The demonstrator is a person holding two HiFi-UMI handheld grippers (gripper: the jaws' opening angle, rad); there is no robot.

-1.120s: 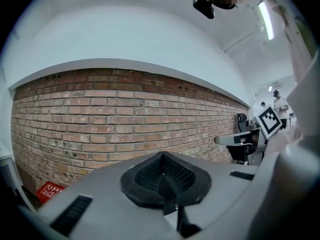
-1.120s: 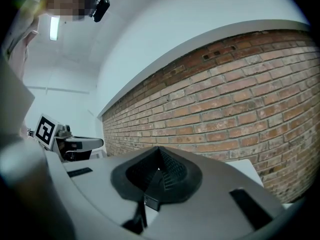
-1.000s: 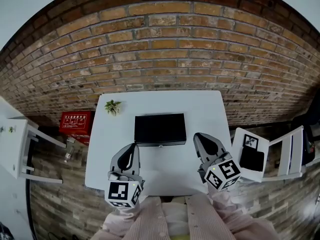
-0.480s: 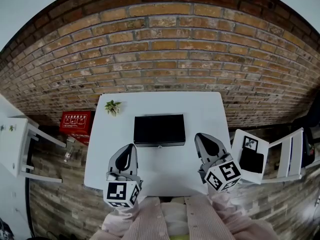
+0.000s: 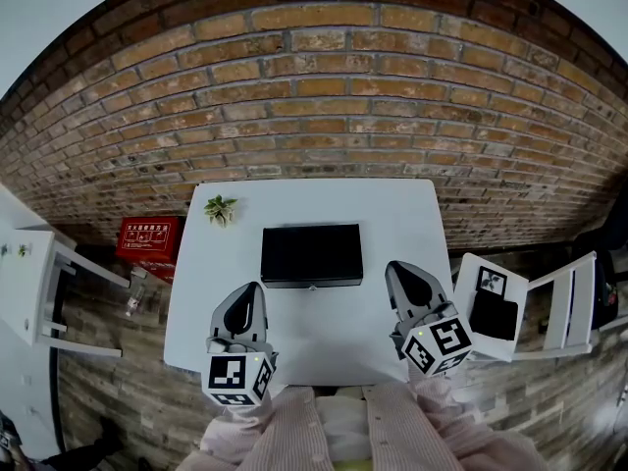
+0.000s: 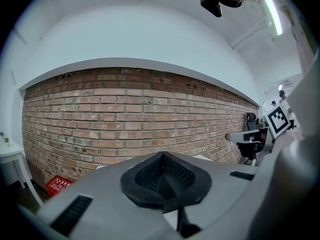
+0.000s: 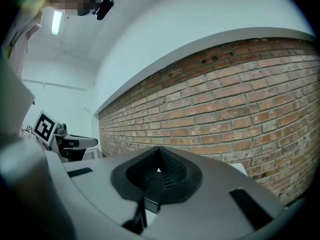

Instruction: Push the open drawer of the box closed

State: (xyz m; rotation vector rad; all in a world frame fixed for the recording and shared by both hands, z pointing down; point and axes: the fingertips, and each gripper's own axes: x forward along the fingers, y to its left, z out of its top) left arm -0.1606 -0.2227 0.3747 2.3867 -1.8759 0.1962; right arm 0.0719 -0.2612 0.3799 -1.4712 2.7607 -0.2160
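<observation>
My left gripper (image 5: 255, 290) and right gripper (image 5: 400, 269) sit near the box (image 5: 312, 248), jaws together, holding nothing. I think pushing the drawer (image 5: 312, 284) straight in at its middle works best.

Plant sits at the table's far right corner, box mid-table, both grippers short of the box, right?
Not quite. The head view shows the plant at the table's far left corner. The rest holds: the box is mid-table, and the left gripper and right gripper are both short of it.
</observation>
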